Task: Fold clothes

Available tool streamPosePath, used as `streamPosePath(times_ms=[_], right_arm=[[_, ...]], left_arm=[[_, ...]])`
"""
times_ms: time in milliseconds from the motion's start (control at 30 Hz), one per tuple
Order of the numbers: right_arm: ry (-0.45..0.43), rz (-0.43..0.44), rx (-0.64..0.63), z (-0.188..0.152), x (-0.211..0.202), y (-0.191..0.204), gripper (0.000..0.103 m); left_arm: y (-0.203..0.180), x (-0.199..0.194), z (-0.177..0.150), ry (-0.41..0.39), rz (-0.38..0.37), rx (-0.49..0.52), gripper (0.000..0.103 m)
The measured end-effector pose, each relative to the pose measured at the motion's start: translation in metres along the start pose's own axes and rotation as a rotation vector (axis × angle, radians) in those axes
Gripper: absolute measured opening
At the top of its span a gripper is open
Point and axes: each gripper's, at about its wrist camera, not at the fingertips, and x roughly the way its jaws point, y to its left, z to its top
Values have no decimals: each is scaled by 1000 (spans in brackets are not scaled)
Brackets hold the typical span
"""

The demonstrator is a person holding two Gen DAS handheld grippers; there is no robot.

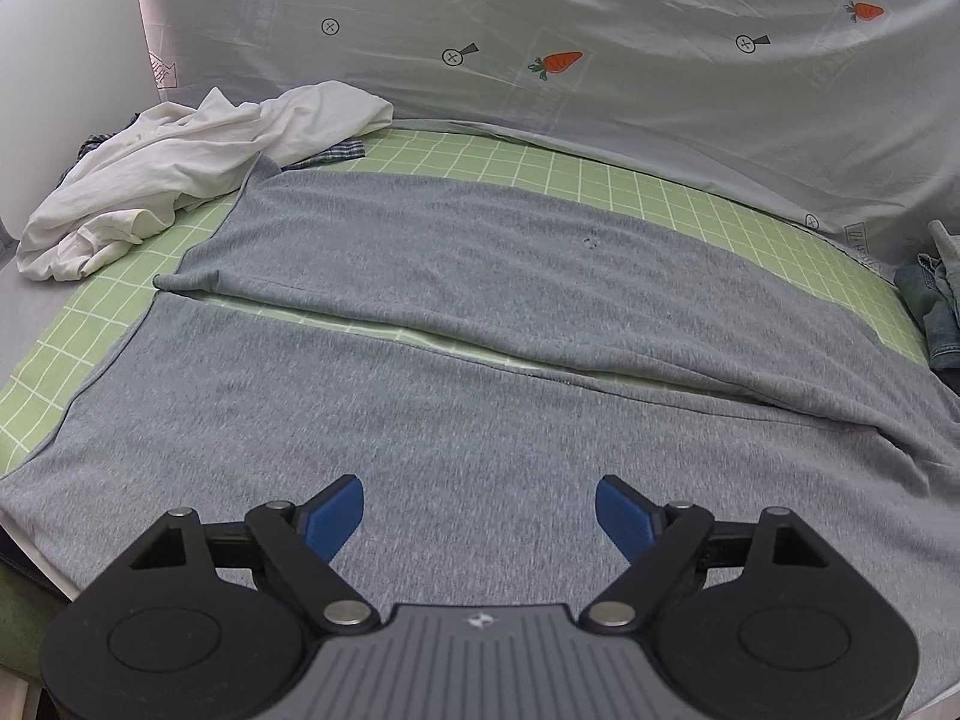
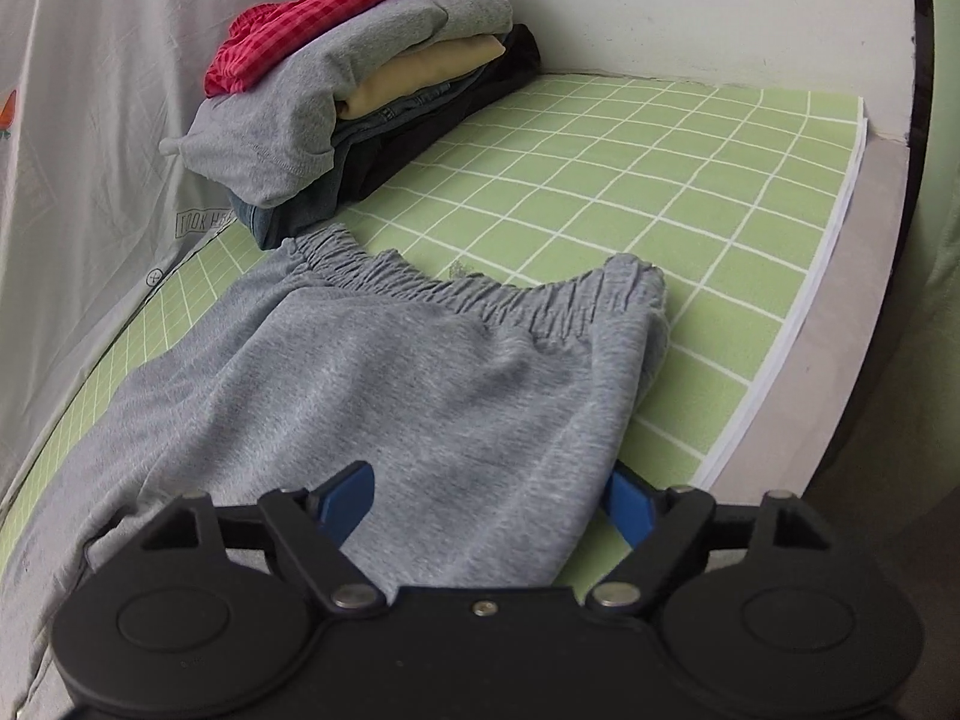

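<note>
Grey sweatpants (image 1: 456,312) lie spread flat on the green checked mat (image 1: 540,174), the two legs side by side with a thin gap between them. My left gripper (image 1: 479,516) is open just above the near leg, holding nothing. In the right wrist view the pants' elastic waistband (image 2: 480,294) lies ahead on the mat (image 2: 630,192). My right gripper (image 2: 492,501) is open, its blue fingers (image 2: 345,501) straddling the grey fabric (image 2: 420,408) near the pants' right edge.
A crumpled white garment (image 1: 180,162) lies at the mat's far left, over a plaid piece. Denim (image 1: 936,306) sits at the right edge. A carrot-print sheet (image 1: 600,48) hangs behind. A stack of folded clothes (image 2: 366,84) stands by the wall beyond the waistband.
</note>
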Motion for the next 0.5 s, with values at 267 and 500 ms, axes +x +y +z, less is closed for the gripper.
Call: streamPosePath(times_ms=[267,500], right_arm=[[55,33,65,0,8,13,15],[87,35,151,-1,12,21,8]], left_arm=[[18,0,-11,39,29,-94,82],[63,-6,-18,64,135,-239,67]])
